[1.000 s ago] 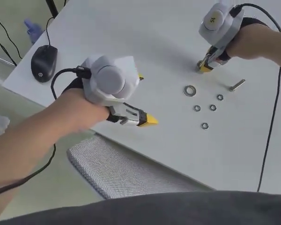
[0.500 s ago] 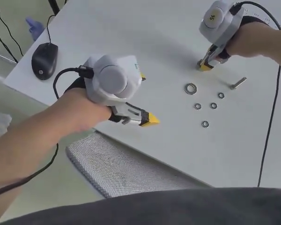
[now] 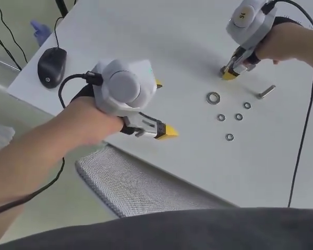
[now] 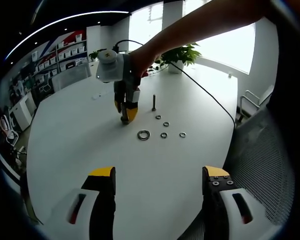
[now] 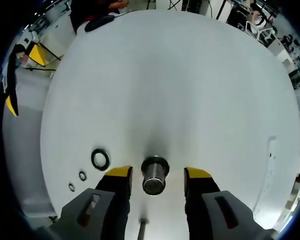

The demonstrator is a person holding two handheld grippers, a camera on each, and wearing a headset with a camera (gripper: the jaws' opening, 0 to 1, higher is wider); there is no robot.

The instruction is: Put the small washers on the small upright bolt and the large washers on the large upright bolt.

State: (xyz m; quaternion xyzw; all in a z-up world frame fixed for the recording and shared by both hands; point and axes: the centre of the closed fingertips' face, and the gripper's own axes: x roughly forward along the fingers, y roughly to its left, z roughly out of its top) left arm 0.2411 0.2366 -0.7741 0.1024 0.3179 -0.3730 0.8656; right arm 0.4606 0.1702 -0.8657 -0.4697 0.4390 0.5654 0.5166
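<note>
The left hand (image 3: pixel 88 122) held the left gripper (image 4: pixel 159 174) roughly level, with its jaws spread wide. The right arm (image 3: pixel 297 44) reached forward, and the right gripper (image 3: pixel 229 74) pointed steeply down with its jaws parted.

left gripper (image 4: pixel 159 172), right gripper (image 3: pixel 229 74): white-grey shells, yellow jaw tips, screws (image 4: pixel 217 183) just behind tips, black cables (image 3: pixel 68 83) out the back. Dark grey garment (image 3: pixel 198 229).

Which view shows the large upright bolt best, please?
The right gripper view: the large bolt stands clear between the jaws. In the head and left gripper views, the right gripper covers most of it.
</note>
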